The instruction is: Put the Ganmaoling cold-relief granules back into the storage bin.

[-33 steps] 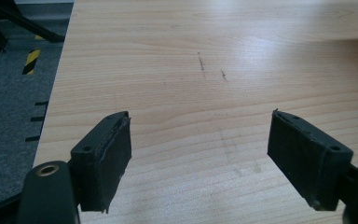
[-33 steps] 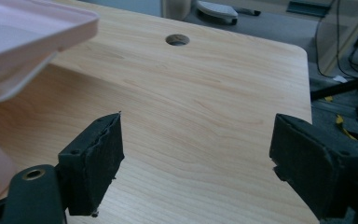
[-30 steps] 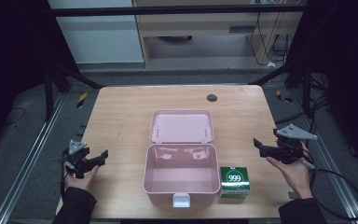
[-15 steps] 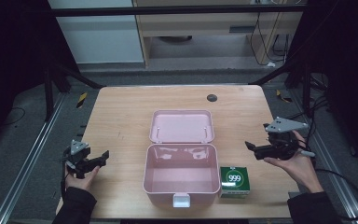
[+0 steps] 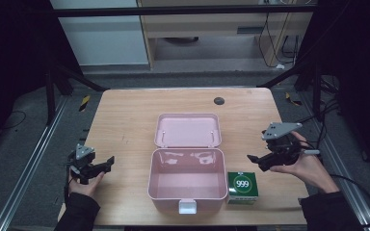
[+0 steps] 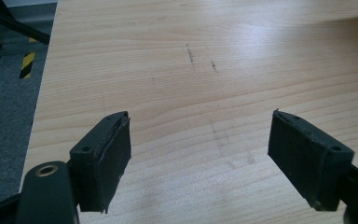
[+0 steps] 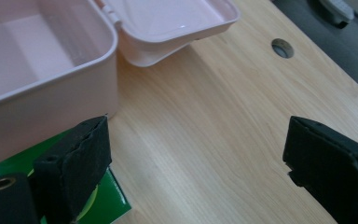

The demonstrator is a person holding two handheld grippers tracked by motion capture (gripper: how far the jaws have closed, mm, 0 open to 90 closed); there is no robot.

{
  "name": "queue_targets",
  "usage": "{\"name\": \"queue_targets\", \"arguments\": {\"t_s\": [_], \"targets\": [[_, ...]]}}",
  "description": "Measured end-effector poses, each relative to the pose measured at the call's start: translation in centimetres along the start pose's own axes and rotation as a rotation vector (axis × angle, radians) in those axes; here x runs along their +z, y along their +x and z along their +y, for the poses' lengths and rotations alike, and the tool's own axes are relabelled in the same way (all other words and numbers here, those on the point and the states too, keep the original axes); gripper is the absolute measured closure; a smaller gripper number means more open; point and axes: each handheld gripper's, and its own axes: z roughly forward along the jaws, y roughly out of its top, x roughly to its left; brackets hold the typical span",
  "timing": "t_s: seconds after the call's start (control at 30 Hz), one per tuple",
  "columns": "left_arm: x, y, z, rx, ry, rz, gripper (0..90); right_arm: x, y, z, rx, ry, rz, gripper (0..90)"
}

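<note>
Holding my right gripper [image 5: 254, 163] above the green box [image 5: 242, 186], jaws just opened, nothing between; left gripper [image 5: 107, 162] spread, idle on table [image 5: 125, 120].

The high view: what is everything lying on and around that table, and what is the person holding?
Table: one, light wood, centre of the high view.
Storage box: one, pink, open and empty, mid-table, lid laid back behind it.
Small box: one, green with "999", beside the storage box's right wall.
Hole: one, dark, round, far side of the table top.
Left hand-held gripper: one, black, jaws open over bare wood near the left edge.
Right hand-held gripper: one, black, its jaws have just been opening, nothing between them, above and behind the small box.
</note>
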Motion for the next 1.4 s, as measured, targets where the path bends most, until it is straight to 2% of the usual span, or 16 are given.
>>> {"name": "queue_targets", "arguments": {"t_s": [0.4,0.43,0.7,0.93,1.07,1.17,1.4], "targets": [[0.1,-0.2,0.0,0.019,0.01,0.0,20.2,0.6,1.4,0.2,-0.114,0.111,0.109,6.1],[0.1,-0.2,0.0,0.022,0.012,0.0,20.2,0.8,1.8,0.1,-0.143,0.132,0.123,6.0],[0.1,-0.3,0.0,0.028,0.014,0.001,20.2,1.3,2.7,0.0,-0.175,0.178,0.172,5.3],[0.2,-0.4,0.1,0.032,0.015,0.0,20.1,2.0,3.6,-0.3,-0.222,0.221,0.219,4.7],[0.2,-0.4,0.1,0.036,0.017,0.001,20.1,2.4,3.9,-0.4,-0.225,0.238,0.242,4.5],[0.2,-0.4,0.1,0.038,0.018,0.0,20.1,3.0,4.4,-0.7,-0.242,0.272,0.272,4.1],[0.2,-0.4,0.1,0.039,0.018,0.001,20.1,3.9,5.0,-1.0,-0.263,0.308,0.295,4.0]]}}
